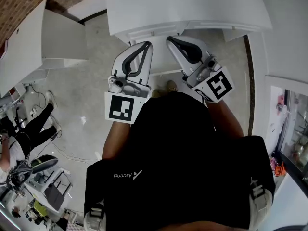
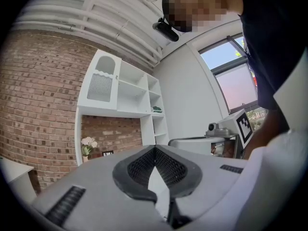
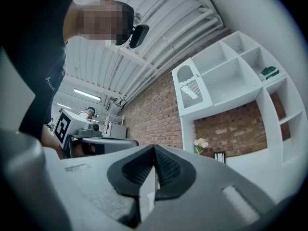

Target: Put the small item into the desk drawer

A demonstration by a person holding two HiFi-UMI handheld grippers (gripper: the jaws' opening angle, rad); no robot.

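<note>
In the head view I hold both grippers up in front of my chest, pointing at the white desk (image 1: 187, 6) ahead. My left gripper (image 1: 147, 44) is shut, its dark pads meeting at the tips with nothing between them. My right gripper (image 1: 170, 39) is also shut and empty. The left gripper view shows its own jaws (image 2: 155, 148) pressed together, aimed up at the room. The right gripper view shows the same for its jaws (image 3: 154, 147). No small item shows in any view. The desk's front (image 1: 159, 29) is a white panel just beyond the fingertips; I cannot tell whether a drawer stands open.
A second white table (image 1: 33, 37) stands at the left. A white shelf unit (image 2: 125, 88) stands against the brick wall, holding a green thing (image 2: 157, 109); a vase of flowers (image 2: 87, 145) is below. Another person (image 1: 29, 126) and cables occupy the floor at lower left.
</note>
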